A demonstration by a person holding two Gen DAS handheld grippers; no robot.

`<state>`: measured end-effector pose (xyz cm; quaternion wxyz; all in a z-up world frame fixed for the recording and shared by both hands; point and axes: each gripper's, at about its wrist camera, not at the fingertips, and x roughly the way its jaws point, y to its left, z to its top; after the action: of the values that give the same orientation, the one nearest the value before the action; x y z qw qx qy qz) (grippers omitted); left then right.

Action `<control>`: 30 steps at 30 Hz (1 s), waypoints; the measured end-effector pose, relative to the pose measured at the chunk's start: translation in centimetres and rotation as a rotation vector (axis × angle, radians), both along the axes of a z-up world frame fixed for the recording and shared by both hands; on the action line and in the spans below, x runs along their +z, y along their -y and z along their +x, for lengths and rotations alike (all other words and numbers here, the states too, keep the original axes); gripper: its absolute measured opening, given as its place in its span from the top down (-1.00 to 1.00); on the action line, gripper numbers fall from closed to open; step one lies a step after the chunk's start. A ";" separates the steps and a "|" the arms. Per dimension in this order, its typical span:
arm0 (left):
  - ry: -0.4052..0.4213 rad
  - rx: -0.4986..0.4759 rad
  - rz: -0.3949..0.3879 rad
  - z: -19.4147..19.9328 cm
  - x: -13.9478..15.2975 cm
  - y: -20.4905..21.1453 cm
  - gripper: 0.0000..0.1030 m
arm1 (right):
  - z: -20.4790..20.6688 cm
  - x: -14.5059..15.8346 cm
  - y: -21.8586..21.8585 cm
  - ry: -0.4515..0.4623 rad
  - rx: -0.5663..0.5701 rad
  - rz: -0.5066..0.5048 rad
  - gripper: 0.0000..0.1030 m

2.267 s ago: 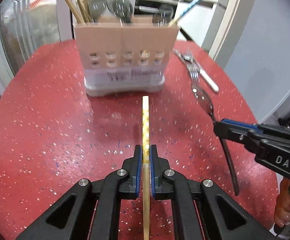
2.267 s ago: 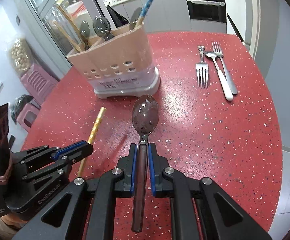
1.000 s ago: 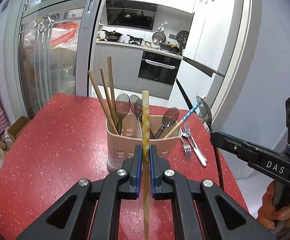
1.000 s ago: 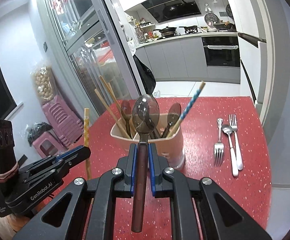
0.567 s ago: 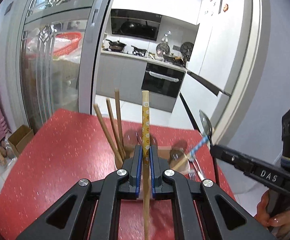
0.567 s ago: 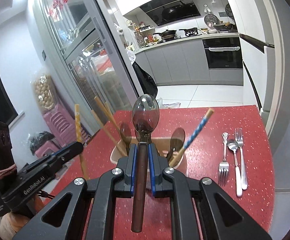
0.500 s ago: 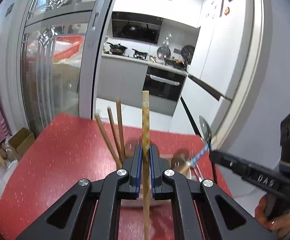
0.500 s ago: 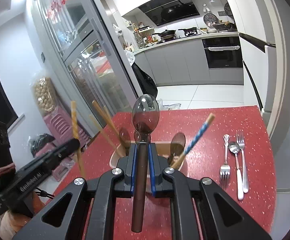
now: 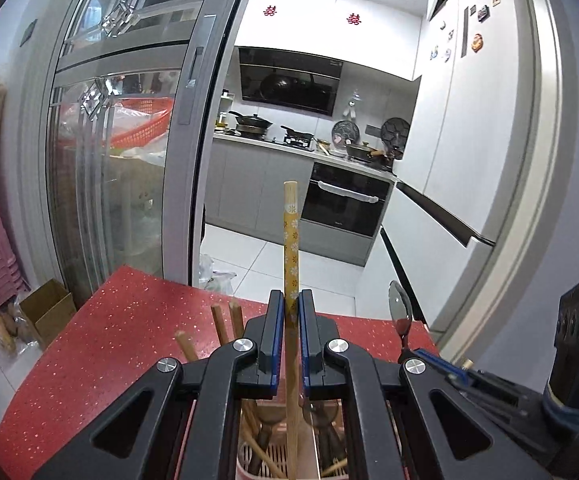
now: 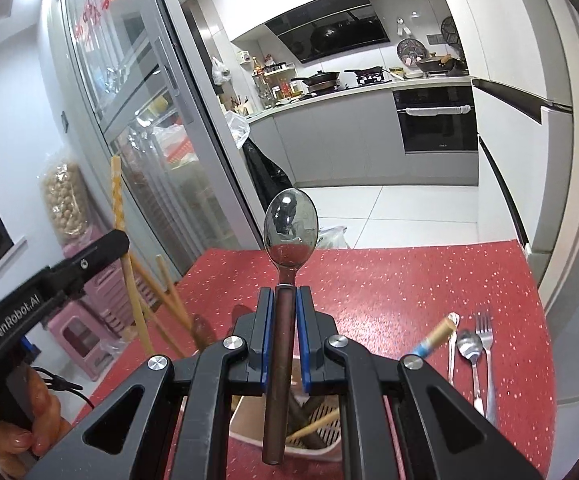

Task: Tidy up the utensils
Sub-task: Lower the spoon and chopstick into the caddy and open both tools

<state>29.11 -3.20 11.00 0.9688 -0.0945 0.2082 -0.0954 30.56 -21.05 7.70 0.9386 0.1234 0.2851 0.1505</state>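
Both utensils now hang upright above the holder [image 10: 245,432] (lifted off the tabletop [image 10: 409,280]): left gripper [image 9: 288,320] clamps the chopstick [image 9: 290,232], right gripper [image 10: 286,312] the spoon [image 10: 289,224]; lowering comes next.

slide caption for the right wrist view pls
Right gripper holds a spoon upright above the utensil holder on the red table.

Oven [image 9: 343,208], pink stools [image 10: 85,332], cardboard box [image 9: 47,312]

Red speckled table [image 10: 389,280], utensil holder [image 10: 249,432] standing on it, fork [image 10: 485,344] and seemingly two spoons [image 10: 469,352] beside
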 end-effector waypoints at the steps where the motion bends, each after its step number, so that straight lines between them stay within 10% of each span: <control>1: 0.000 0.004 -0.002 0.4 0.0 0.0 0.40 | 0.4 -0.3 -0.2 0.002 0.000 -0.008 0.76; 18: 0.065 0.067 -0.019 2.8 -0.2 -0.2 0.40 | 2.5 -2.8 -1.1 0.037 -0.004 -0.048 0.76; 30: 0.076 0.063 0.145 -0.7 -4.7 2.3 0.40 | 0.6 -4.6 -2.3 0.130 -0.012 -0.094 0.77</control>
<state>28.45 -5.51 6.32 0.9829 -0.0270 0.1743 -0.0530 31.17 -18.73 3.05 0.9607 0.0707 0.2296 0.1390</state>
